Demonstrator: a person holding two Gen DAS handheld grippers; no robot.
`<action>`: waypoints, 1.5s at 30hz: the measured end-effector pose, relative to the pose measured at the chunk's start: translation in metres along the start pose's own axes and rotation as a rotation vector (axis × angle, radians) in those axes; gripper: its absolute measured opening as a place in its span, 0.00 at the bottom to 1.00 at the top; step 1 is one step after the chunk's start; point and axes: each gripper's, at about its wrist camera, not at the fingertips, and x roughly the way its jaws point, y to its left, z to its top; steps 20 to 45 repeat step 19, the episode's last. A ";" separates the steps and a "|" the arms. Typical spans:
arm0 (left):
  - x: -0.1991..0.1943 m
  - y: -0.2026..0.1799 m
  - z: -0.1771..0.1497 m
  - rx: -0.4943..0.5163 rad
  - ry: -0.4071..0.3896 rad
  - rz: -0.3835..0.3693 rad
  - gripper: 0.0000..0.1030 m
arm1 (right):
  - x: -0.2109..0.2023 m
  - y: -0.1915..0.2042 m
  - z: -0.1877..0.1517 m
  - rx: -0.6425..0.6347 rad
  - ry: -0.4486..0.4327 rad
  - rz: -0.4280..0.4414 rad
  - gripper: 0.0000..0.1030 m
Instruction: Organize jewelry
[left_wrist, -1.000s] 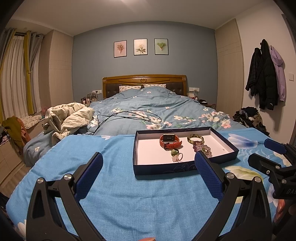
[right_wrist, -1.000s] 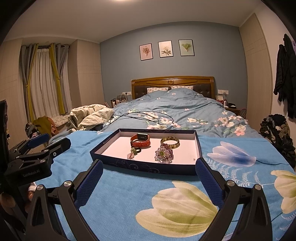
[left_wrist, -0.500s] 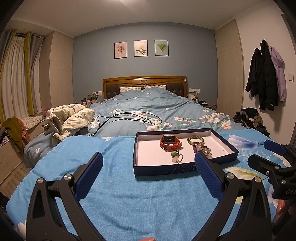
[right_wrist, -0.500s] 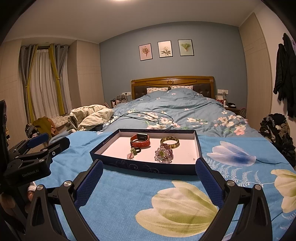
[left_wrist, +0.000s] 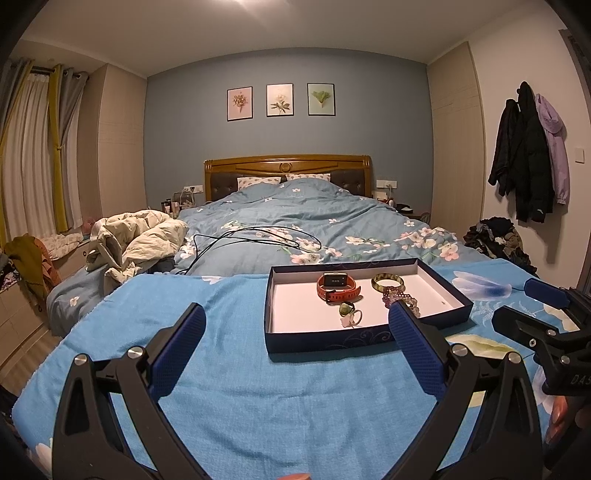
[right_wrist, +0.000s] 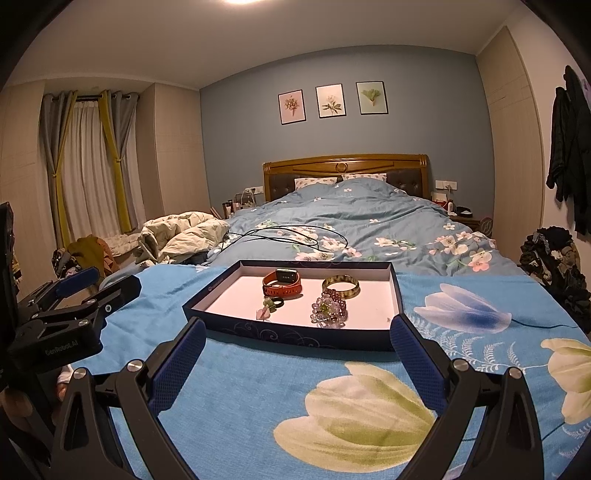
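Ahead in the dark-blue shallow cardboard tray (right_wrist: 295, 334), the stiff orange-strapped smartwatch (right_wrist: 282, 286) looks light, so with my left tongs (left_wrist: 297, 341) and right tongs (right_wrist: 298, 345) both spread apart and empty, I'd pinch its band.

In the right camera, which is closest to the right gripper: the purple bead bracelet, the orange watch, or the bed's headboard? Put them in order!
Counting from the right gripper:
1. Purple bead bracelet, near the tray's front, right of middle.
2. Orange watch, farther back in the tray, left of the bracelet.
3. Wooden headboard, far away against the blue wall.
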 end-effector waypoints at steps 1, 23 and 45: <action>0.000 0.000 0.000 -0.002 -0.001 -0.003 0.95 | 0.000 0.000 0.000 0.000 -0.002 0.002 0.93; 0.023 -0.006 -0.013 0.001 0.114 -0.025 0.95 | 0.001 -0.008 0.001 -0.029 0.041 -0.033 0.93; 0.023 -0.006 -0.013 0.001 0.114 -0.025 0.95 | 0.001 -0.008 0.001 -0.029 0.041 -0.033 0.93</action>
